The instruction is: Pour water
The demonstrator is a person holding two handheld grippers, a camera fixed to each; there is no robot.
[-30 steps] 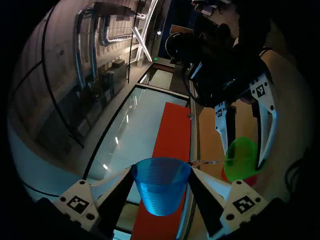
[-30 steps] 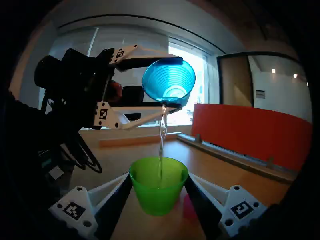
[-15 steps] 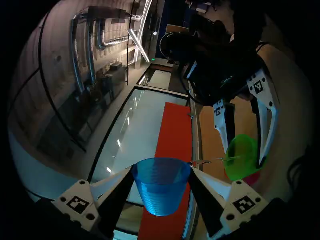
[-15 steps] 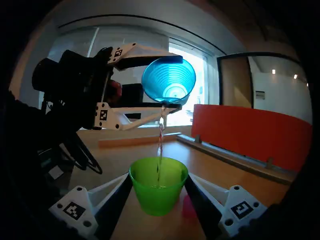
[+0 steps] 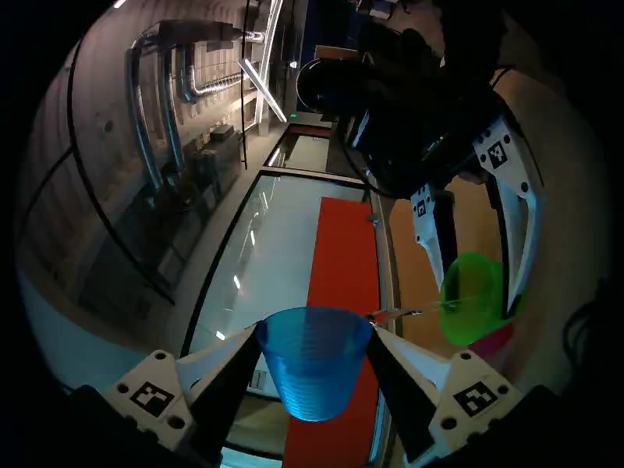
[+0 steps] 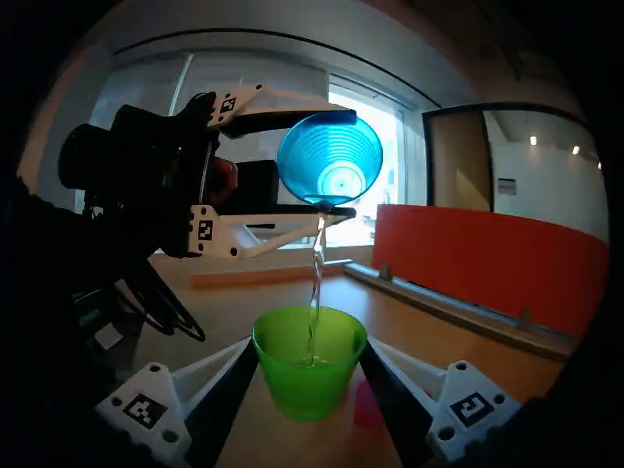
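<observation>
Aloft, water (image 6: 315, 273) is poured from a tipped blue cup (image 6: 330, 160), clamped mid-wall by the left gripper (image 5: 313, 343), into a green cup (image 6: 310, 360) clamped by the right gripper (image 6: 310, 347) over the desk (image 6: 437, 335), in from its partitioned edge; both cups are judged light, thin-walled and easily crushed.

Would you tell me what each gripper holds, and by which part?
Left gripper: blue cup, by its sides. Right gripper: green cup, by its sides.

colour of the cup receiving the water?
Green cup, translucent; clearest in the right gripper view.
</observation>
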